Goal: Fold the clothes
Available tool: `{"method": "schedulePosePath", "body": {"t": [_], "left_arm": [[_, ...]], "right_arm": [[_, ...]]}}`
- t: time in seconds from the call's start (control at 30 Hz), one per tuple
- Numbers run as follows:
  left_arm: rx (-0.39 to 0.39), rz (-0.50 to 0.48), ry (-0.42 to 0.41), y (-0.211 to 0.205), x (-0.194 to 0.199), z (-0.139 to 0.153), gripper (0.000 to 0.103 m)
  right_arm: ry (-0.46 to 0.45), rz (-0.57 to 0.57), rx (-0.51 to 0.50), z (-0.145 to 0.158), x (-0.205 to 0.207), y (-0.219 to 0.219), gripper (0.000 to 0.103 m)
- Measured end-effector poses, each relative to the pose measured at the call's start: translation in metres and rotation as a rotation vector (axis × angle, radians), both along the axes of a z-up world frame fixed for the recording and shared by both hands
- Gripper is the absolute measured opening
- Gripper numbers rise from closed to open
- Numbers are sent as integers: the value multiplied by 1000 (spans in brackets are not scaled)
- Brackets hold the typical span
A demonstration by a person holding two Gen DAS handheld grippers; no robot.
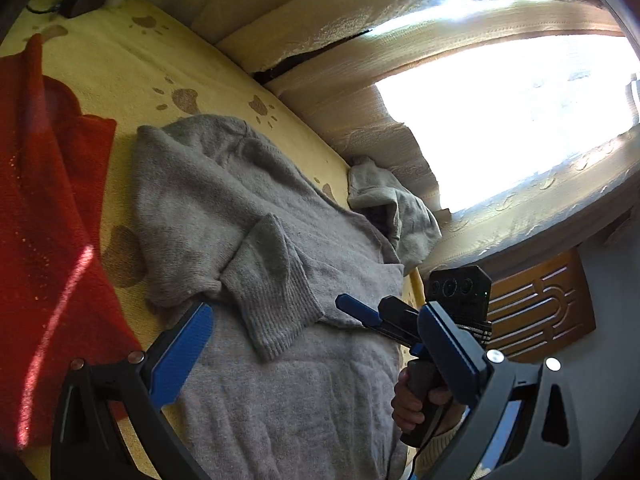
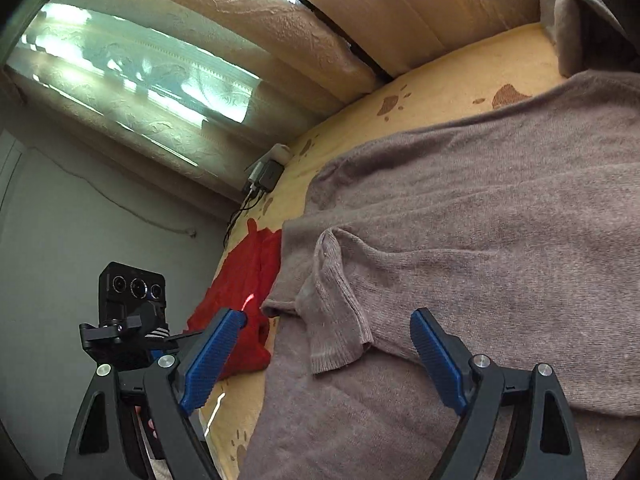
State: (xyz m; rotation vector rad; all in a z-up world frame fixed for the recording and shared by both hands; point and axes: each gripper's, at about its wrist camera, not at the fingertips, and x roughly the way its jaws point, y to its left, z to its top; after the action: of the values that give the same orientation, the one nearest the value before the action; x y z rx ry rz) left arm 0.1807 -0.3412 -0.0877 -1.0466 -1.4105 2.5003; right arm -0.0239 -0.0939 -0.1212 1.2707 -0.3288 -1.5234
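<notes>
A grey knit sweater (image 1: 224, 184) lies spread on a yellow paw-print blanket (image 1: 120, 72). One sleeve is folded across its body, and the ribbed cuff (image 1: 276, 312) points toward me. My left gripper (image 1: 318, 312) stands open just above that cuff, its blue pads either side of it. In the right wrist view the same cuff (image 2: 336, 340) lies below and between the wide-apart pads of my right gripper (image 2: 324, 318), which touch nothing. The right gripper (image 1: 384, 326), with a hand (image 1: 412, 404) on its handle, hovers at the sweater's right edge.
A red garment (image 1: 48, 208) lies to the left of the sweater. Another grey garment (image 1: 400, 216) is bunched against the beige back cushions (image 1: 360, 40). A charger with cables (image 2: 266, 174) sits in the far corner. A carved wooden panel (image 1: 540, 308) stands beyond the seat's end.
</notes>
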Motion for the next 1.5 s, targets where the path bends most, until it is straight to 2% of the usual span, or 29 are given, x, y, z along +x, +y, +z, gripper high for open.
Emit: {"method": "schedulePosePath", "body": {"t": [0.1, 0.2, 0.23, 0.3, 0.37, 0.4, 0.5, 0.53, 0.6, 0.67, 0.77, 0.83, 0.87, 0.93, 1.0, 1.07, 1.2, 1.27, 1.3, 1.37, 1.43, 1.5], "left_arm": [[-4, 59, -14, -14, 15, -4, 103], [-14, 107, -27, -23, 25, -9, 103], [-11, 119, -30, -25, 27, -11, 103], [-14, 129, -36, -24, 30, -14, 103], [-29, 126, -41, -22, 33, -14, 103], [-41, 115, -42, -19, 34, -14, 103], [-110, 53, -48, -4, 31, -12, 103], [-169, 33, -50, 5, 28, -10, 103], [-329, -9, -57, 26, 21, -4, 103], [-568, -65, -62, 57, 12, 2, 103], [-981, -151, -51, 112, -2, 7, 103], [-1163, -212, -69, 137, -15, -1, 103], [-1215, -246, -85, 145, -22, -7, 103], [-1205, -311, -109, 150, -34, -18, 99], [-1174, -358, -133, 150, -45, -28, 89], [-1153, -354, -166, 143, -55, -35, 68], [-1112, -326, -177, 130, -66, -37, 65], [-1099, -317, -182, 126, -67, -37, 57], [-1092, -307, -182, 124, -66, -35, 53], [-1056, -265, -178, 115, -64, -29, 34], [-1006, -191, -172, 101, -63, -21, 27], [-938, -96, -179, 79, -61, -16, 26]], "right_arm": [[-66, 61, 0, -8, 6, -20, 90], [-122, 150, -76, -2, 16, -45, 90], [-141, 180, -114, 1, 19, -54, 90], [-211, 240, -266, 11, 21, -66, 90], [-227, 258, -353, 23, 22, -71, 90], [-174, 238, -341, 29, 23, -68, 90], [63, 158, -225, 44, 24, -49, 90], [113, 119, -184, 44, 21, -39, 90], [135, 42, -140, 40, 10, -17, 90], [145, -45, -100, 35, -2, 2, 90], [263, -150, 16, 33, -7, 24, 90], [366, -186, 115, 32, -6, 30, 90], [402, -195, 156, 30, -5, 33, 90], [428, -196, 183, 26, -1, 37, 90], [428, -196, 185, 20, 1, 41, 90], [431, -209, 180, 15, 2, 47, 90], [425, -234, 171, 8, 0, 56, 90], [413, -243, 168, 4, -2, 60, 90], [408, -247, 167, 2, -2, 62, 90], [408, -256, 170, -2, -3, 65, 90], [390, -256, 158, -4, -5, 68, 90], [381, -255, 149, -4, -7, 71, 90]]}}
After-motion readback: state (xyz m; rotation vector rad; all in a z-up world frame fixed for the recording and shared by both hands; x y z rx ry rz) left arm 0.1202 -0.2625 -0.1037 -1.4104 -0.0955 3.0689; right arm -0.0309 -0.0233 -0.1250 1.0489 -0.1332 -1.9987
